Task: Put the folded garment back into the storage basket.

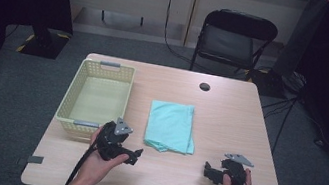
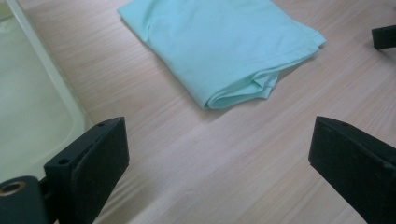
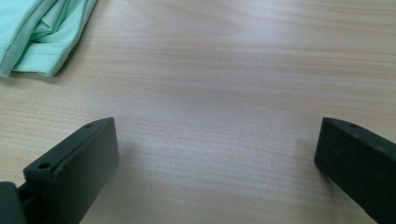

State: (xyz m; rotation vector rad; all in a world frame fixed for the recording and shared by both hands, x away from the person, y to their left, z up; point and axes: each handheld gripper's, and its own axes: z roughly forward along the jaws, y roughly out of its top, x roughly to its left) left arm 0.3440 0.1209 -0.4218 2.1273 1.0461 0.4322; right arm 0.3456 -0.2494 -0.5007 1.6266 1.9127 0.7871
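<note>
A folded mint-green cloth lies flat at the middle of the wooden tabletop, just right of an empty yellow basket. Soft, light and limp by the look of it, the cloth would likely sag and unfold if lifted by one layer; the stacked folds at its near corner seem the surest place to pinch. The left hand-held gripper hovers low near that corner, jaws spread wide and empty, angled toward the cloth. The right hand-held gripper sits farther off over bare wood, likewise released, pointing left.
</note>
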